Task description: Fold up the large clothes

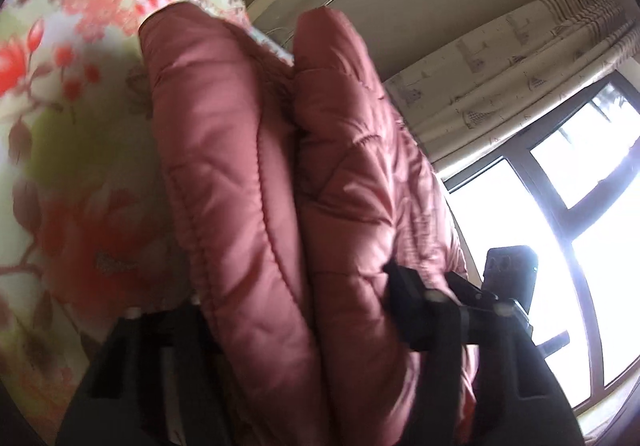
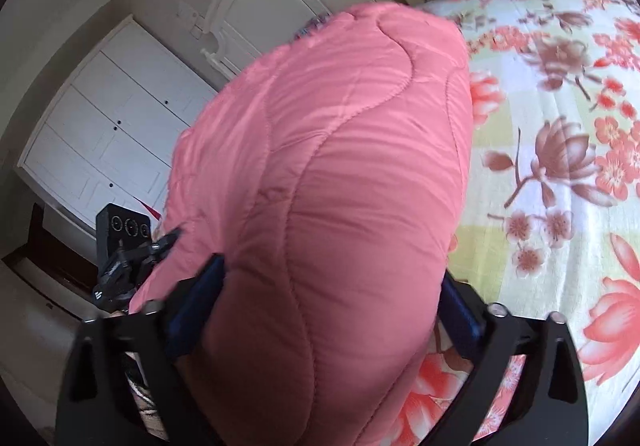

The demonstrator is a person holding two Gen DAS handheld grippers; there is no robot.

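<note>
Left wrist view first: the left tongs [image 1: 296, 310] are clamped on a doubled-up fold of the pink quilted jacket [image 1: 280, 166], two padded layers squeezed between the black fingers [image 1: 416, 310], pointing slightly downward and rolled to one side. The jacket runs straight out ahead of the tongs. To their left lies the floral bedsheet [image 1: 60, 126]; to their right, a bright window [image 1: 560, 226] under a patterned curtain [image 1: 500, 78].

Over to the right wrist view: the right tongs [image 2: 328, 310] stand wide, blue pads [image 2: 196, 302] pressed against either side of a thick puffy bulge of the jacket, angled down toward the bed. The sheet spreads right of the tongs, white cupboard doors [image 2: 112, 126] to the left, and a black device [image 2: 120, 234] sits just left of them.
</note>
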